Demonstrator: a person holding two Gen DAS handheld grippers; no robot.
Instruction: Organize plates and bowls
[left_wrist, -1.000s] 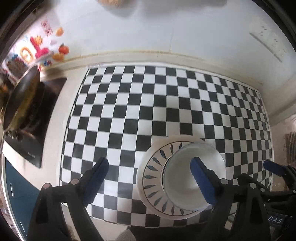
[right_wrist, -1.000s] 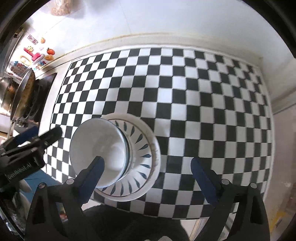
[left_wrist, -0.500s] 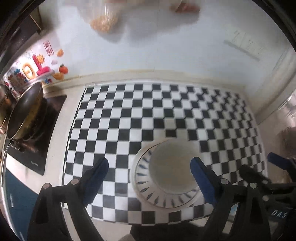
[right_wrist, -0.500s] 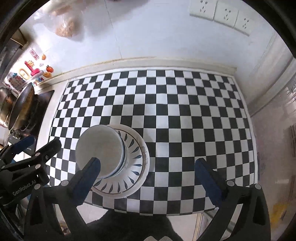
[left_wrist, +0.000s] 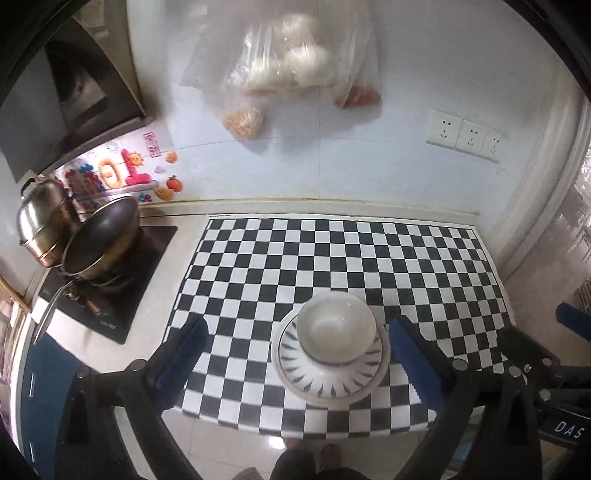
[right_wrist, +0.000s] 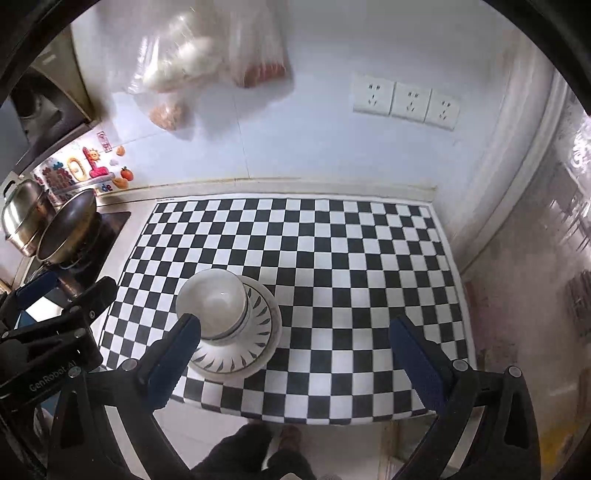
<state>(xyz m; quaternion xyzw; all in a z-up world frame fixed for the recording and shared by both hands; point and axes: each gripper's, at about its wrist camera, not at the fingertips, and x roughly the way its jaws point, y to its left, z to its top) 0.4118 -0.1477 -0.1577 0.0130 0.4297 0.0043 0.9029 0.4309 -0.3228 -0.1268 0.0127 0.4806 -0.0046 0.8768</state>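
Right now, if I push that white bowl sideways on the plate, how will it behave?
The white bowl looks glazed and sits on a narrow foot in the plate, so it would probably slide easily. It stands off-centre, toward the plate's far rim, so a push that way might tip it over the edge. It looks ceramic, likely rigid and chippable. Both grippers are clear of it.

A bowl (left_wrist: 337, 328) sits in a plate (left_wrist: 330, 373) near the front edge of a checkered mat (left_wrist: 332, 258) on the counter, with a stove (left_wrist: 110, 284) holding a pan (left_wrist: 99, 236) and pot (left_wrist: 40, 218) to the left, and wall sockets (left_wrist: 463, 134) behind.
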